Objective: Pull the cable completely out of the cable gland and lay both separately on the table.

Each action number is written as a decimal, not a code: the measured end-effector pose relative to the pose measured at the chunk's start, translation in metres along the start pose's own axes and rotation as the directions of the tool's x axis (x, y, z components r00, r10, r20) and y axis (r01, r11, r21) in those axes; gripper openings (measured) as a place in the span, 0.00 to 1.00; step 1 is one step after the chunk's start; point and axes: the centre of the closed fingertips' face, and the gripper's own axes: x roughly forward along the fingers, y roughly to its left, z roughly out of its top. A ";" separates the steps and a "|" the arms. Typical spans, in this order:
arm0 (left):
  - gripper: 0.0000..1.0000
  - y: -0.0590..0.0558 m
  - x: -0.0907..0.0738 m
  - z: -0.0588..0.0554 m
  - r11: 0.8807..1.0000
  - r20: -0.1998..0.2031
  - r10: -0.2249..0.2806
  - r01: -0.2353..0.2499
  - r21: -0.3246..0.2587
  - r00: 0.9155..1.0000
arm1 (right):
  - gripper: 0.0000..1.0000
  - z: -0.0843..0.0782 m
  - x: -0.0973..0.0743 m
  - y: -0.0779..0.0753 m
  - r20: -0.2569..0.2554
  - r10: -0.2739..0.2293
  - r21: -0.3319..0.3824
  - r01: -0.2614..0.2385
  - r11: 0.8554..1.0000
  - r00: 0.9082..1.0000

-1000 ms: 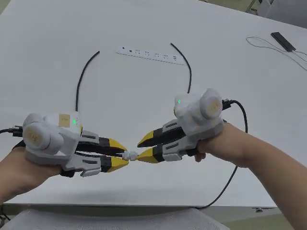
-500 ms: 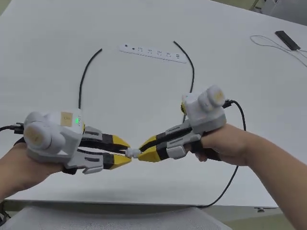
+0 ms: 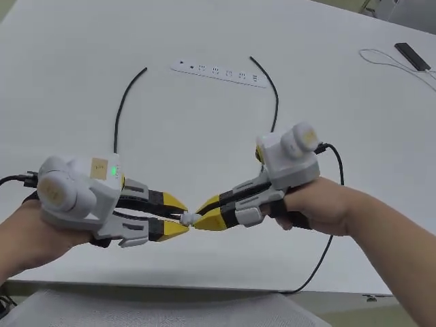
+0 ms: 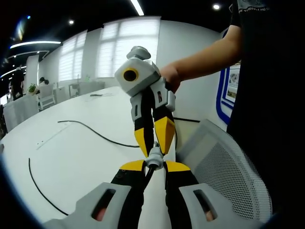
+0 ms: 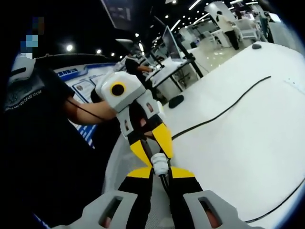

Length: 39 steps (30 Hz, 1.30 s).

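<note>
Closest to you, over the near edge of the desk [image 3: 204, 143], your tongs meet tip to tip. Left tongs [image 3: 182, 216] are clamped round the little white cable gland [image 3: 189, 219]. Right tongs [image 3: 197, 216] are pinched on the black cable [image 5: 165, 183] at its other end. So the cable's not out yet, and both are held up off the desk. Farther back, a white power strip [image 3: 218, 72] lies flat.

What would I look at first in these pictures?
The left gripper and the right gripper, both yellow-tipped, meet nose to nose over the near edge of the white table. They pinch a tiny white cable gland between them. Behind them, a black cable curves toward a white power strip.
</note>
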 end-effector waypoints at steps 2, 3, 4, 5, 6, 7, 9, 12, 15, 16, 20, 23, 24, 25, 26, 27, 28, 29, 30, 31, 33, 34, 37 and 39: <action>0.15 0.001 0.000 -0.001 1.000 -0.006 -0.002 0.002 -0.015 1.000 | 0.08 0.000 0.001 -0.001 -0.020 -0.028 -0.061 0.027 0.998 0.999; 0.14 0.002 0.000 -0.002 1.000 -0.008 -0.002 0.002 -0.021 1.000 | 0.08 -0.001 0.002 -0.001 -0.028 -0.041 -0.092 0.039 0.995 0.999; 0.14 0.002 0.000 -0.003 1.000 -0.010 -0.002 0.001 -0.027 1.000 | 0.07 -0.001 0.002 -0.001 -0.033 -0.048 -0.105 0.044 0.993 0.998; 0.14 0.002 0.001 -0.003 0.999 -0.013 -0.002 0.002 -0.035 1.000 | 0.07 -0.001 0.003 -0.001 -0.038 -0.055 -0.121 0.050 0.991 0.998; 0.14 0.002 0.001 -0.004 0.999 -0.014 -0.004 0.004 -0.044 1.000 | 0.07 -0.002 0.003 -0.001 -0.041 -0.060 -0.138 0.054 0.989 0.997; 0.14 0.002 0.001 -0.004 0.999 -0.014 -0.007 0.006 -0.047 1.000 | 0.07 -0.002 0.003 -0.001 -0.041 -0.062 -0.142 0.056 0.988 0.997; 0.14 0.001 0.001 -0.005 0.998 -0.017 -0.013 0.012 -0.057 1.000 | 0.07 -0.003 0.004 0.000 -0.045 -0.074 -0.164 0.066 0.984 0.996; 0.15 0.001 0.001 -0.005 0.997 -0.016 -0.020 0.019 -0.075 1.000 | 0.07 -0.003 0.004 0.000 -0.047 -0.100 -0.219 0.087 0.972 0.994; 0.15 0.003 0.001 -0.005 0.989 -0.004 -0.035 0.034 -0.142 0.999 | 0.07 -0.001 0.003 0.000 -0.043 -0.169 -0.363 0.142 0.921 0.985; 0.15 0.002 0.001 -0.005 0.988 -0.001 -0.042 0.041 -0.146 0.999 | 0.07 -0.002 0.003 0.002 -0.049 -0.178 -0.368 0.148 0.918 0.983; 0.15 0.001 0.000 0.000 0.977 0.016 -0.052 0.054 -0.204 0.999 | 0.07 0.000 0.000 0.005 -0.030 -0.260 -0.504 0.210 0.838 0.965; 0.15 0.003 -0.001 0.004 0.972 0.035 -0.045 0.052 -0.231 0.998 | 0.07 0.004 -0.003 0.005 -0.001 -0.329 -0.595 0.264 0.759 0.944; 0.15 0.003 -0.001 0.004 0.969 0.037 -0.046 0.054 -0.242 0.998 | 0.07 0.004 -0.003 0.006 0.005 -0.343 -0.613 0.274 0.741 0.939; 0.15 0.003 -0.001 0.004 0.966 0.039 -0.047 0.055 -0.254 0.998 | 0.07 0.004 -0.003 0.006 0.008 -0.366 -0.629 0.290 0.721 0.930; 0.15 0.003 -0.001 0.004 0.964 0.037 -0.047 0.055 -0.262 0.998 | 0.07 0.003 -0.002 0.005 0.011 -0.383 -0.638 0.302 0.709 0.924; 0.15 0.002 -0.001 0.003 0.964 0.034 -0.047 0.054 -0.262 0.998 | 0.07 0.003 -0.002 0.004 0.011 -0.393 -0.643 0.307 0.702 0.920; 0.15 0.002 -0.001 0.002 0.962 0.030 -0.050 0.056 -0.267 0.998 | 0.07 0.002 0.000 0.005 0.011 -0.423 -0.682 0.316 0.659 0.906; 0.15 0.002 -0.001 0.002 0.959 0.028 -0.053 0.059 -0.277 0.998 | 0.07 0.002 0.001 0.005 0.014 -0.438 -0.701 0.321 0.637 0.899; 0.15 0.002 -0.002 0.001 0.951 0.027 -0.057 0.063 -0.303 0.998 | 0.07 0.002 0.001 0.005 0.020 -0.456 -0.723 0.328 0.609 0.890; 0.15 0.002 -0.002 0.001 0.944 0.028 -0.064 0.070 -0.323 0.998 | 0.07 0.002 0.002 0.005 0.023 -0.464 -0.738 0.328 0.590 0.885; 0.15 0.002 -0.002 0.000 0.938 0.026 -0.067 0.072 -0.340 0.997 | 0.07 0.001 0.002 0.005 0.027 -0.485 -0.770 0.327 0.547 0.874; 0.15 0.002 -0.002 -0.001 0.938 0.024 -0.067 0.071 -0.340 0.997 | 0.07 0.001 0.003 0.004 0.023 -0.498 -0.790 0.321 0.522 0.867; 0.15 0.002 -0.001 -0.002 0.928 0.016 -0.065 0.066 -0.366 0.998 | 0.07 -0.001 0.004 0.002 0.023 -0.525 -0.819 0.316 0.478 0.851; 0.15 0.002 0.000 -0.003 0.927 0.016 -0.063 0.064 -0.370 0.998 | 0.08 -0.001 0.004 0.002 0.027 -0.528 -0.820 0.321 0.474 0.849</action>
